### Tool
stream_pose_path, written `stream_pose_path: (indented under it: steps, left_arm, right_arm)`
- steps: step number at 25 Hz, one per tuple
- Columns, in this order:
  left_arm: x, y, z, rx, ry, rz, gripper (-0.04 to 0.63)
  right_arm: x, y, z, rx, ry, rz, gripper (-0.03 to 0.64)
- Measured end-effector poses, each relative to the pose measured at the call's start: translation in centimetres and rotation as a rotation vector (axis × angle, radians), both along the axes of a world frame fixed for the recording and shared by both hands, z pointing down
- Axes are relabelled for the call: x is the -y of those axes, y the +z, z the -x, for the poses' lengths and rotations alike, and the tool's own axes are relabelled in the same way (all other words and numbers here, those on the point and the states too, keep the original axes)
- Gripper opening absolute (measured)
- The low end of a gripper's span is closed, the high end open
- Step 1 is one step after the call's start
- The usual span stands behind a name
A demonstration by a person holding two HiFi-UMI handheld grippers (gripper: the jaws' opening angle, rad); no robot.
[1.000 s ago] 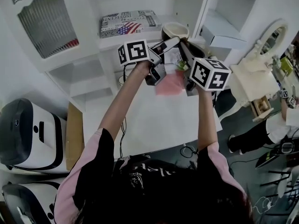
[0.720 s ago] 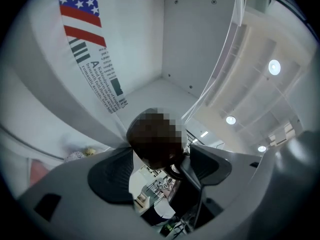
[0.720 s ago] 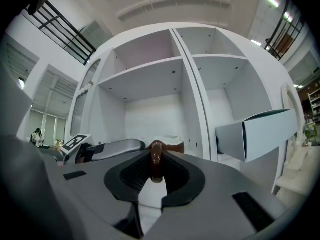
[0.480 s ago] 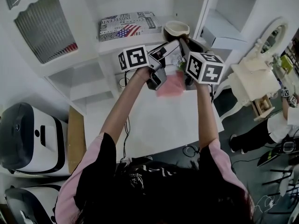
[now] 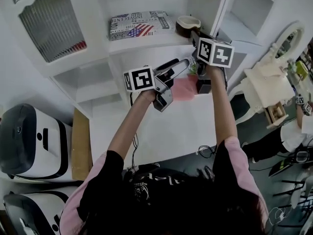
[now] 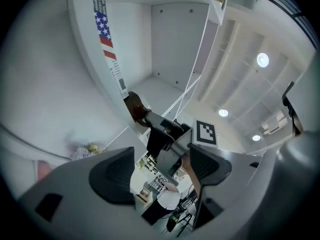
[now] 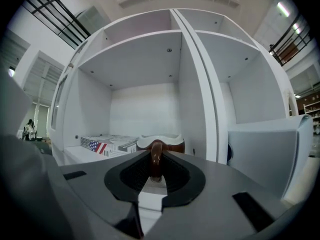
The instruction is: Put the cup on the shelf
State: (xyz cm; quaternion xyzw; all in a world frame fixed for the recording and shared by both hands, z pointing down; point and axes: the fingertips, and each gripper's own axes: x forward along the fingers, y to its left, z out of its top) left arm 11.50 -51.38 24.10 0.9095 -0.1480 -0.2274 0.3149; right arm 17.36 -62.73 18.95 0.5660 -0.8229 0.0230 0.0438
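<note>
Placement step: your right gripper, jaws clamped on the handle, holds the cup at the right end of the shelf (contact unclear). Jaws of your left gripper stand apart, empty. Next: lower, release.

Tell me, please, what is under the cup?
The white shelf lies under the cup, held by the right gripper; its base is covered, so contact cannot be seen.
</note>
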Motion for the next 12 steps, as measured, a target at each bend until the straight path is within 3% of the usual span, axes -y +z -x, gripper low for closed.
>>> stream_pose_path:
  steps: [8,12]
  left_arm:
    - [-2.8,3.6,0.0,-0.034,0.008,0.064,0.356]
    - [-4.0,5.1,-0.8,-0.012,0.027,0.079,0.354]
  right_arm:
    - [2.2,0.0,0.4,-0.016,0.005,0.033,0.083]
    - [2.3,0.0,0.5,-0.022,0.006,0.013,0.083]
